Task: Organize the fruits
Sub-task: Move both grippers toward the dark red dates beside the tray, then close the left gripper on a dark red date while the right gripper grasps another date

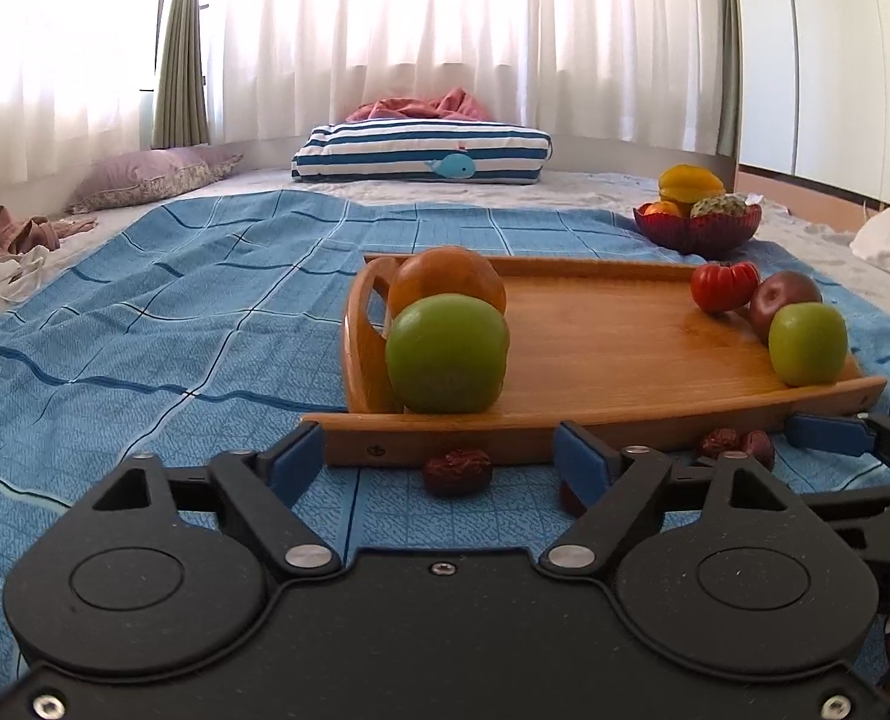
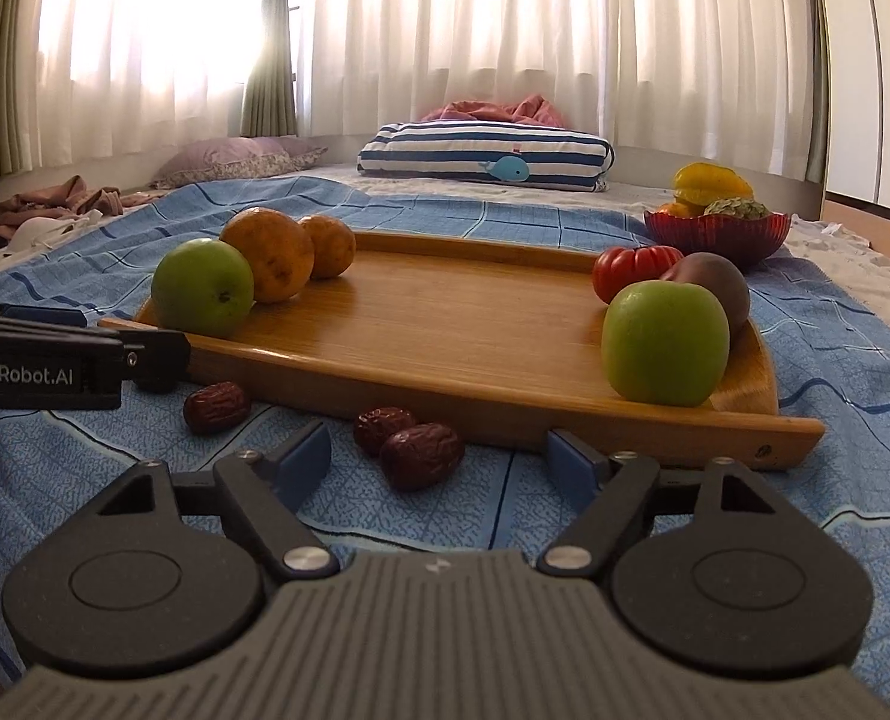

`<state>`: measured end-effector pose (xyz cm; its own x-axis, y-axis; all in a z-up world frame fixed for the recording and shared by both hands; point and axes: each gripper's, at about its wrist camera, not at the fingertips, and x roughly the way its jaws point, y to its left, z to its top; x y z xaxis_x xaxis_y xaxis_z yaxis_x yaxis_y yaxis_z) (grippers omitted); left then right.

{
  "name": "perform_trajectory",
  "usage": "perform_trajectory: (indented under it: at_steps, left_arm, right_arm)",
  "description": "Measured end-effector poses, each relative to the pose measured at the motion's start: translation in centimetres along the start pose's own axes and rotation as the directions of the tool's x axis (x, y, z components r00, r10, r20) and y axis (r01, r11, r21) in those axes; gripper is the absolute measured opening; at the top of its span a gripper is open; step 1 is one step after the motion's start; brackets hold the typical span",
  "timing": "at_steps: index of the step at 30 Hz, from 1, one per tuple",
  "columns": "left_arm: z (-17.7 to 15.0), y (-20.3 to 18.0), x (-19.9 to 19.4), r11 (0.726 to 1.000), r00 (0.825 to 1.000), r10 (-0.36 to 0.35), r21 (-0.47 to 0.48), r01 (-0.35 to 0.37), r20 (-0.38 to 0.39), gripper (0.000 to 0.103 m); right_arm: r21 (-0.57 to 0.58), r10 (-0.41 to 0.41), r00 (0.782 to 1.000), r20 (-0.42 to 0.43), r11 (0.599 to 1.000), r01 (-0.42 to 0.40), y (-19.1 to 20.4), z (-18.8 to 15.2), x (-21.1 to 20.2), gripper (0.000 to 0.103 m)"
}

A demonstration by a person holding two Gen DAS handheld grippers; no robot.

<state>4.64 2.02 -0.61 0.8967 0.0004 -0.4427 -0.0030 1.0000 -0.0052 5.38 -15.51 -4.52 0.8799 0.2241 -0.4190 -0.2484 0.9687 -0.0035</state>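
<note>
Bright daylight comes in from behind the white curtains (image 2: 445, 48). The curtains glow so much that parts of them look plain white, most of all at the upper left in both views. The wooden tray (image 2: 457, 324) shines a little on its flat top. The green apples (image 1: 448, 354) have soft dark shadows under them. Near things look a bit soft and blurry. Both pictures bend at the sides, so the curtains and walls curve like a bowl. The corners go dark.

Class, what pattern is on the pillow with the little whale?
Navy and white stripes on the pillow, clearest in the right wrist view.
</note>
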Motion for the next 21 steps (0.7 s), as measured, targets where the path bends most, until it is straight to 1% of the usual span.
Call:
perform_trajectory:
  at_steps: [1, 3, 6, 10, 13, 15, 18, 21]
  left_arm:
    - [-0.1, -0.1, 0.1, 1.0, 1.0, -0.004, -0.006, 0.004, -0.012, 0.064]
    - [-0.2, -0.1, 0.4, 1.0, 0.999, -0.01, -0.028, 0.008, -0.041, 0.058]
    - [-0.4, -0.1, 0.7, 0.999, 0.998, -0.014, -0.051, 0.011, -0.059, 0.055]
    - [-0.3, -0.4, 1.0, 0.999, 0.997, 0.025, -0.033, -0.027, -0.068, 0.055]
    - [-0.3, -0.3, 1.4, 0.998, 0.996, 0.033, -0.044, -0.036, -0.079, 0.055]
    - [-0.2, -0.2, 1.5, 0.998, 0.996, 0.032, -0.052, -0.036, -0.081, 0.054]
    - [-0.2, -0.2, 1.5, 0.998, 0.996, 0.032, -0.054, -0.036, -0.085, 0.054]
    - [-0.2, -0.3, 1.7, 0.998, 0.996, 0.015, -0.056, -0.02, -0.093, 0.045]
  right_arm:
    - [0.005, 0.0, 1.0, 0.001, 1.0, 0.0, 0.0, 0.0, 0.0, 0.084]
    - [0.012, -0.005, 1.0, 0.009, 1.0, 0.005, -0.1, -0.1, -0.1, 0.082]
    - [0.017, -0.006, 1.0, 0.02, 1.0, 0.006, -0.2, -0.3, -0.2, 0.078]
    - [0.023, 0.005, 0.999, 0.035, 1.0, -0.006, -0.4, -0.5, -0.4, 0.068]
    - [0.026, 0.007, 0.999, 0.04, 1.0, -0.008, -0.4, -0.7, -0.6, 0.061]
    - [0.021, 0.01, 0.999, 0.041, 1.0, -0.011, -0.4, -0.8, -0.6, 0.058]
    - [0.018, 0.016, 0.999, 0.042, 1.0, -0.017, -0.3, -0.7, -0.6, 0.057]
    - [0.022, 0.022, 0.999, 0.043, 0.999, -0.023, -0.4, -0.7, -0.5, 0.057]
